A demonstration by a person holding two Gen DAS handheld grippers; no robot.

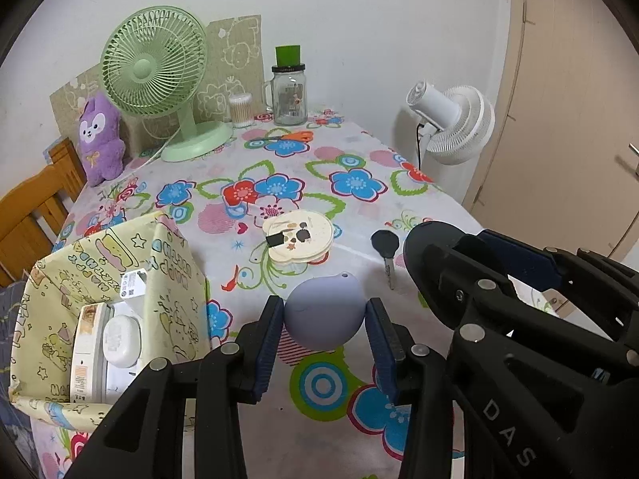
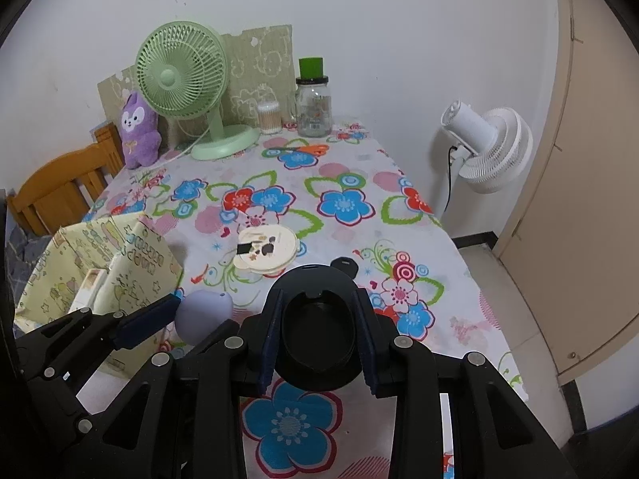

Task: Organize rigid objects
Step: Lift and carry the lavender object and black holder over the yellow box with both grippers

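Lilac ball point(image 1: 324, 313) sits clamped in the left jaws, black cup point(image 2: 317, 339) in the right jaws, both above the tabletop point(image 1: 359, 215); yellow box point(image 1: 100, 319) lies left, nearer the left hand.

bag point(image 1: 167, 279) left | disc point(image 1: 299, 241) centre | key point(image 1: 385, 247) right | fan point(image 1: 155, 76) behind

Both wrist views look steeply down, close over the same floral table point(image 1: 351, 147) (left camera sits leftward).

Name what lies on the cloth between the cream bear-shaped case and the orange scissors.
Nothing: in both wrist views, only bare flowered tablecloth separates the bear-shaped case from the scissors.
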